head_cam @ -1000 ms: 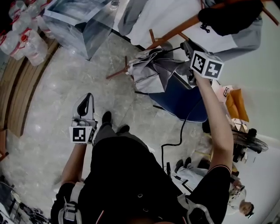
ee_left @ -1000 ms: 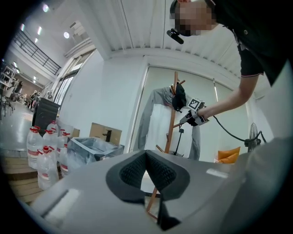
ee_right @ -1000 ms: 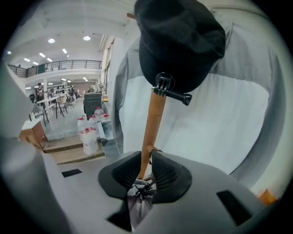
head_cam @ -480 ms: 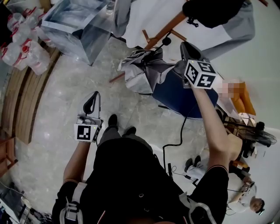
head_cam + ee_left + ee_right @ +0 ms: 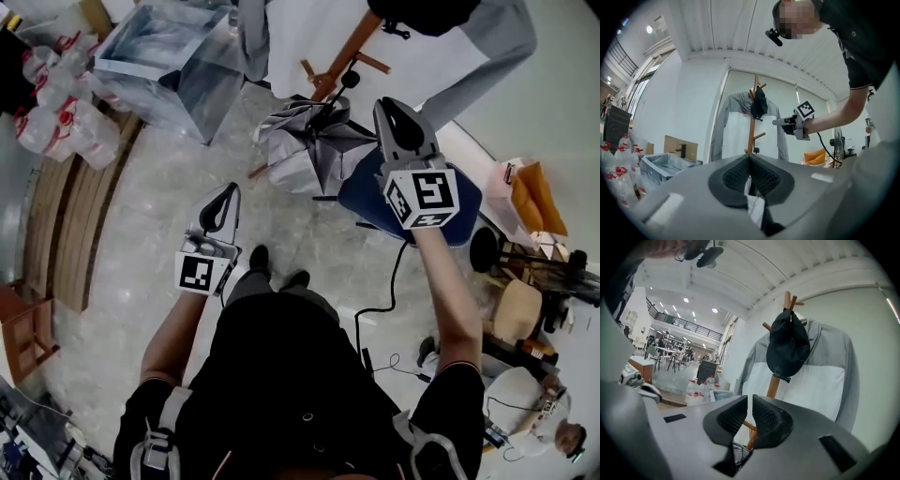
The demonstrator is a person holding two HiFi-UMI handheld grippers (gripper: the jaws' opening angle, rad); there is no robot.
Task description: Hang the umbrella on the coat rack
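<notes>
Nearest is the person's own black top and both forearms reaching forward over a pale stone floor. The left gripper is held low on the left. Its ribbed pads meet at the tips, and it carries nothing. A black cable snakes across the floor on the right, below the right arm. The right gripper is held farther out and to the right. Its jaws have just been closing and now stand almost together, with only a thin slit between the pads and nothing in it. Under that gripper lies a blue rounded object. Just left of it, and beyond both grippers, is the grey umbrella. Its fabric bunches loosely at the foot of the wooden coat rack, and its black handle end rises beside a lower peg. Whether it actually hooks over that peg cannot be told. Neither gripper touches it. Higher on the rack hang a grey-and-white jacket and a black cap. Far left stand a clear plastic box and a cluster of water bottles with red labels.
</notes>
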